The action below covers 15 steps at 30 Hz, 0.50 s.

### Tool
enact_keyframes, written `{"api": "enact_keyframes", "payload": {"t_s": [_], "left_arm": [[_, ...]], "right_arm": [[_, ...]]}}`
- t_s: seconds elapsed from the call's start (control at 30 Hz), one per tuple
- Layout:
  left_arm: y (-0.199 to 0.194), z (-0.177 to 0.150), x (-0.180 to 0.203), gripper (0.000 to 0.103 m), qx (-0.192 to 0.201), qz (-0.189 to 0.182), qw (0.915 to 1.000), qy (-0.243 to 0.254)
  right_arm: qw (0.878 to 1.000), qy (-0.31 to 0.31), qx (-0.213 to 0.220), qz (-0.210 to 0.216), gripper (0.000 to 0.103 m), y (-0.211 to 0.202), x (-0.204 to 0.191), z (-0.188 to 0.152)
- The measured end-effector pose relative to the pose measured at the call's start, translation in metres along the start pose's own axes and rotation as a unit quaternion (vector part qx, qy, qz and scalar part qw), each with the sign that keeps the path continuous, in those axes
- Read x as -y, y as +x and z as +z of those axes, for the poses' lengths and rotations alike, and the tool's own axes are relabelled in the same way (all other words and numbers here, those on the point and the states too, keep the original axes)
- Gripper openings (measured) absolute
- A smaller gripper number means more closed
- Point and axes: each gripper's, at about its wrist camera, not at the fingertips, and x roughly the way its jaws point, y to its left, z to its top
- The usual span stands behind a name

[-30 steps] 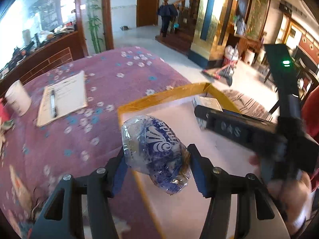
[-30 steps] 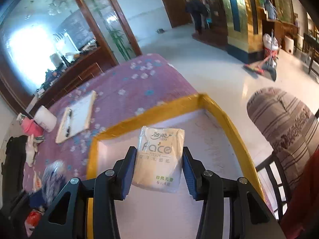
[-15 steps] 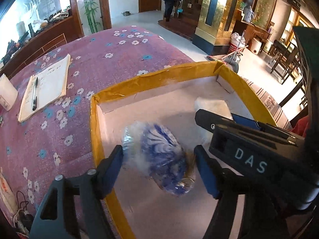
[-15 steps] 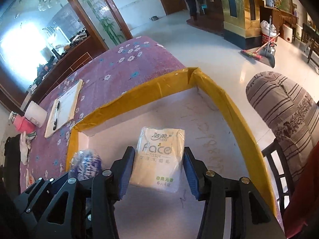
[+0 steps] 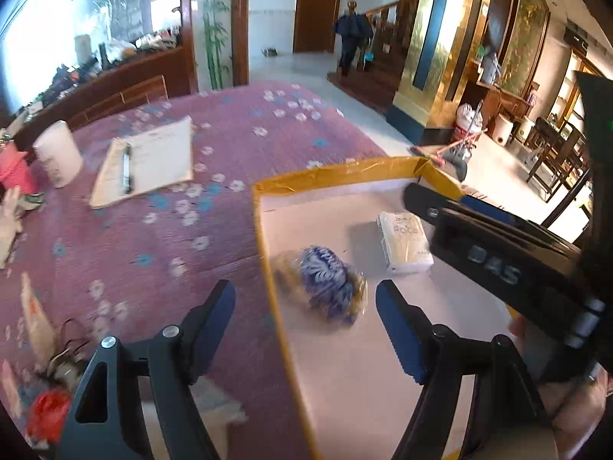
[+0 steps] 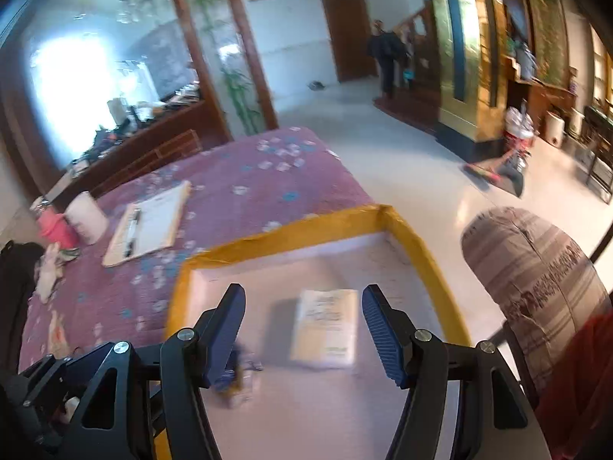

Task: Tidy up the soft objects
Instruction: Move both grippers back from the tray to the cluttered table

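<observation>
Purple floral cloth holds a yellow-rimmed box point(image 5: 264, 226) where bag point(image 5: 325, 281) and tissues point(image 5: 404, 241) lie released; both grippers, left point(image 5: 304, 320) and right point(image 6: 302, 329), gape wide and empty, best lifted straight up.

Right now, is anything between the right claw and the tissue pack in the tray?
Nothing visible. The tissue pack lies on the tray floor between the open right claw fingers; the blue-white bag sits off to the left.

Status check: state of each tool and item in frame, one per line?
left tool: open, empty
right tool: open, empty
blue-patterned bag: released, lying in tray
tissue pack: released, flat in tray
yellow-rimmed tray: holds both items
clipboard: flat on bedspread, pen on top
</observation>
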Motion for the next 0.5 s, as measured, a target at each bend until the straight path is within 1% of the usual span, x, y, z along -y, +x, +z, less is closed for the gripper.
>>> {"api": "enact_keyframes", "payload": {"t_s": [0.07, 0.13, 0.17, 0.27, 0.33, 0.43, 0.5], "left_arm": [[-0.019, -0.008, -0.003, 0.075, 0.012, 0.001, 0.9999, -0.001], [-0.04, -0.019, -0.009, 0.076, 0.024, -0.005, 0.9997, -0.003], [-0.048, -0.024, -0.012, 0.077, 0.028, -0.002, 0.9996, -0.004], [-0.074, -0.046, -0.024, 0.077, 0.05, 0.015, 0.9986, -0.007], [-0.092, -0.067, -0.035, 0.077, 0.065, 0.02, 0.9976, -0.008], [-0.113, -0.098, -0.058, 0.082, 0.085, 0.041, 0.9955, -0.011], [-0.124, -0.123, -0.081, 0.082, 0.093, 0.056, 0.9938, -0.023]], "right_arm": [[1.0, -0.022, 0.016, 0.004, 0.067, -0.007, -0.012, -0.003], [0.999, -0.038, 0.021, 0.002, 0.067, -0.011, -0.024, -0.006], [0.999, -0.046, 0.026, 0.008, 0.067, -0.014, -0.03, -0.008], [0.997, -0.064, 0.041, 0.017, 0.067, -0.023, -0.045, -0.015], [0.995, -0.077, 0.054, 0.026, 0.067, -0.03, -0.056, -0.02], [0.993, -0.095, 0.067, 0.034, 0.071, -0.04, -0.072, -0.029], [0.989, -0.108, 0.07, 0.07, 0.072, -0.046, -0.083, -0.036]]}}
